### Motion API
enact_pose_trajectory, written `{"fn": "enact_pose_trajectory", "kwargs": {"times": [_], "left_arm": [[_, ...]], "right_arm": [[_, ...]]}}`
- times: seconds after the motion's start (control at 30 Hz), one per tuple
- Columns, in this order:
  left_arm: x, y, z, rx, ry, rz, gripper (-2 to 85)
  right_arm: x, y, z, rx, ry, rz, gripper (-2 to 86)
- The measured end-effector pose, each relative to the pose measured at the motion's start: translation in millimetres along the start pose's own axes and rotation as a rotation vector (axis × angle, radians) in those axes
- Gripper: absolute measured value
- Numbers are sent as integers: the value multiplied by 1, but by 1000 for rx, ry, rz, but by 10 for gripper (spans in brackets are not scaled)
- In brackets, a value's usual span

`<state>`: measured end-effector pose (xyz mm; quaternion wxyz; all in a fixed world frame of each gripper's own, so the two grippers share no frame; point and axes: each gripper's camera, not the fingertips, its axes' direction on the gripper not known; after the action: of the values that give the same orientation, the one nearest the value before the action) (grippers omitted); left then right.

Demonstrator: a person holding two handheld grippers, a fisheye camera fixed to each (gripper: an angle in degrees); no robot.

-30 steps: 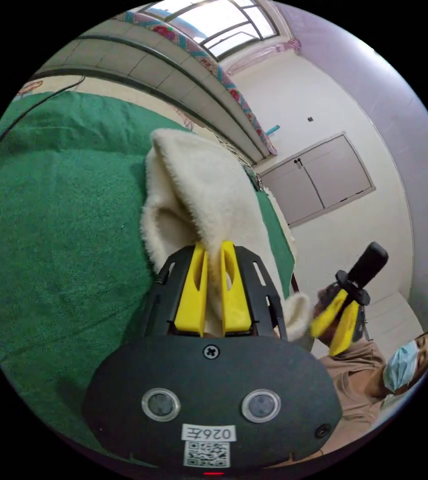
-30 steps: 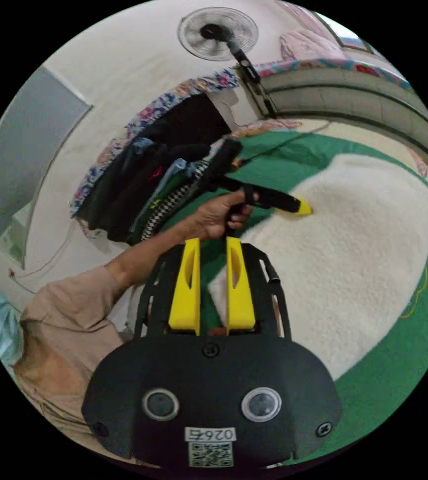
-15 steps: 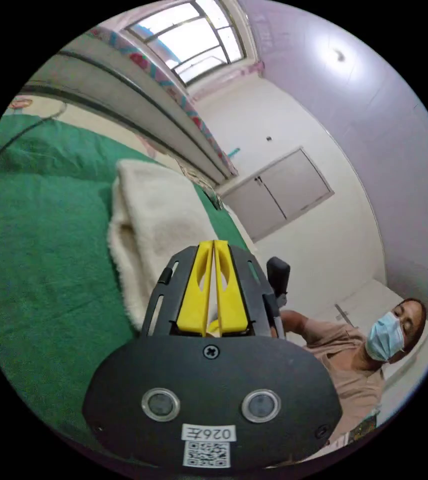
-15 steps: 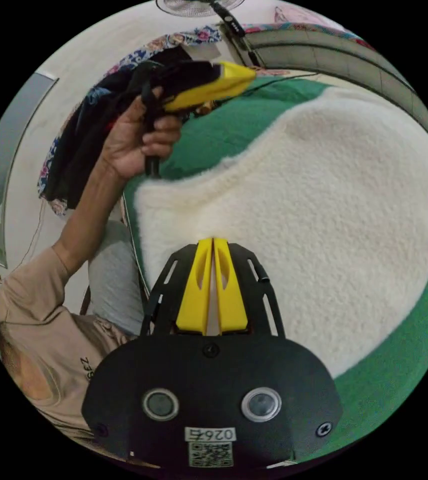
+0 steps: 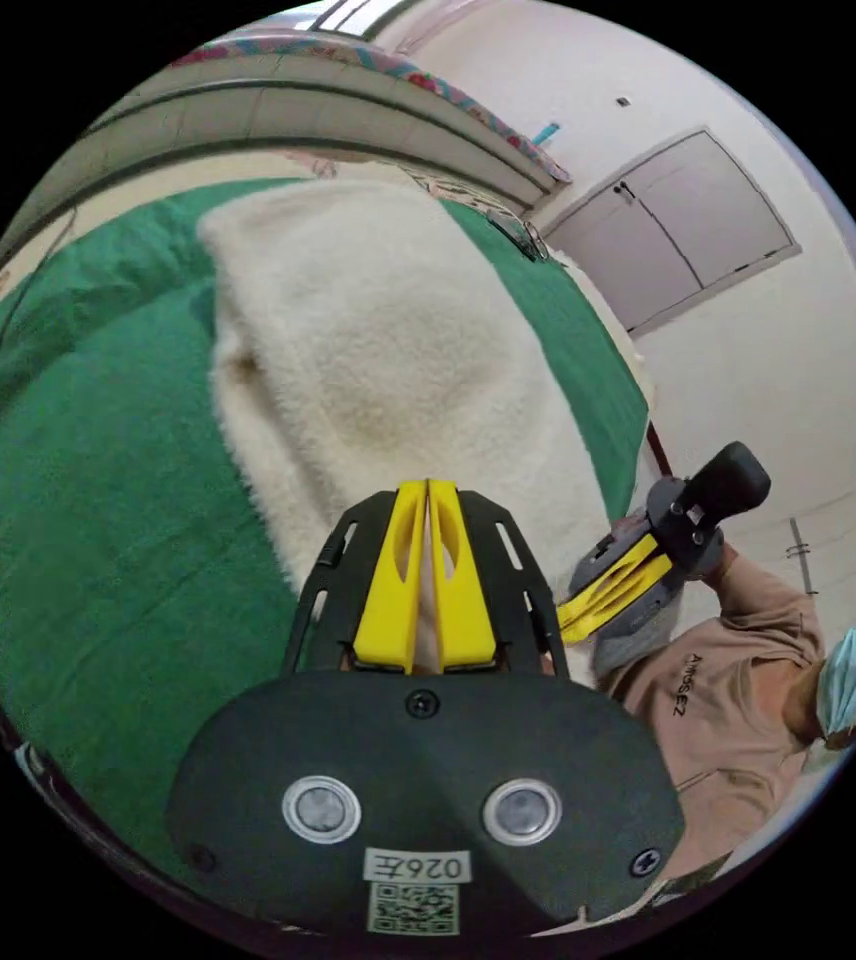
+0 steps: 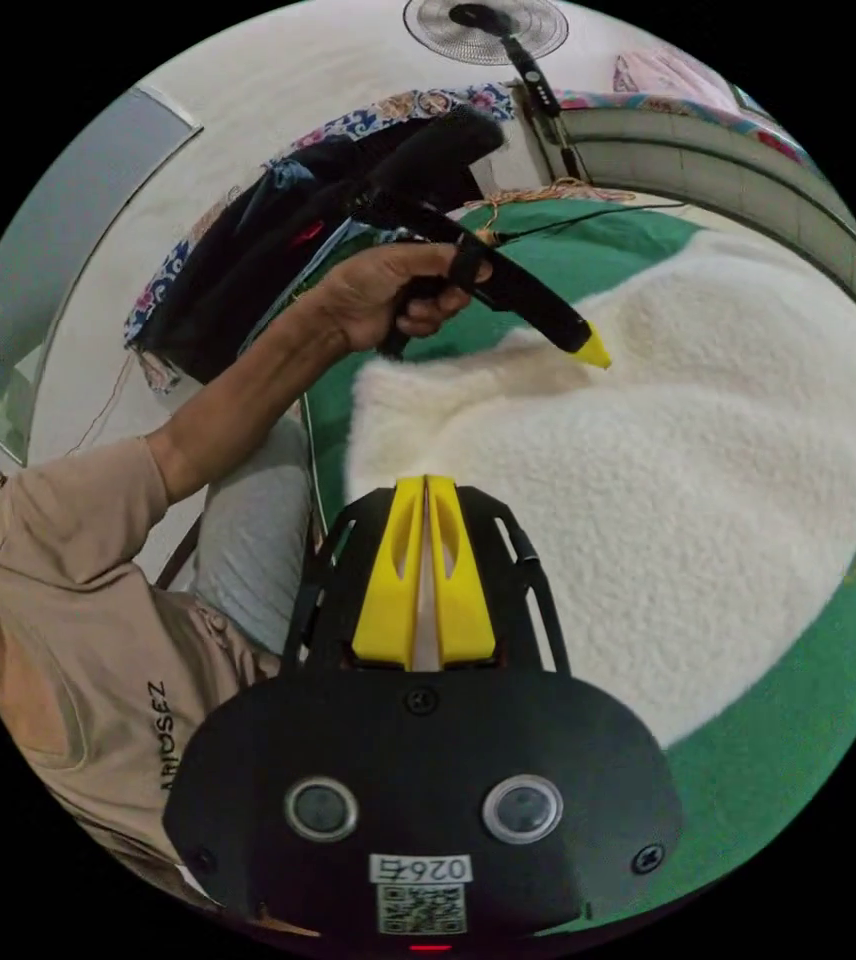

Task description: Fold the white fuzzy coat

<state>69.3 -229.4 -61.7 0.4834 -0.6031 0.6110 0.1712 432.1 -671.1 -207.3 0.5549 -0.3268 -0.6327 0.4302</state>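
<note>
Two tongs, left (image 5: 427, 488) and right (image 6: 425, 482), both closed empty over one coat (image 5: 378, 340); left held it earlier.

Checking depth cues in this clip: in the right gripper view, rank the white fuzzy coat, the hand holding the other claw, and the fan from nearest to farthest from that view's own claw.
1. White fuzzy coat: directly at the right claw tips, on the green cover.
2. Hand: up and left, holding the left claw at the coat's far edge.
3. Fan: top of view, against the wall, behind everything else.
</note>
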Motion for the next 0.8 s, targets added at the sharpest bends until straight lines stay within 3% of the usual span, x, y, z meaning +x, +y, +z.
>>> {"fn": "enact_pose_trajectory", "kwargs": {"times": [0.17, 0.3, 0.37, 0.47, 0.57, 0.63, 0.67, 0.8], "left_arm": [[-9, 19, -52, 292, -138, -116, 5], [-44, 19, -32, 390, 29, -148, 255], [-53, 8, -11, 334, 96, -158, 261], [-47, -4, 4, 306, -7, -149, 237], [-44, -17, 9, 277, 47, -139, 182], [-49, -33, 30, 116, 249, -131, 141], [-50, -36, 34, 93, 248, -137, 141], [-51, -52, 40, 80, 165, -120, 110]], "right_arm": [[57, 40, -100, 196, 190, 158, 4], [123, 86, -159, 332, 240, 385, 55], [168, 124, -189, 447, 122, 529, 80], [214, 163, -204, 519, -34, 669, 98], [249, 179, -198, 474, -152, 731, 109], [265, 179, -189, 400, -212, 734, 114], [272, 176, -180, 322, -241, 723, 111], [284, 179, -187, 312, -250, 697, 112]]}}
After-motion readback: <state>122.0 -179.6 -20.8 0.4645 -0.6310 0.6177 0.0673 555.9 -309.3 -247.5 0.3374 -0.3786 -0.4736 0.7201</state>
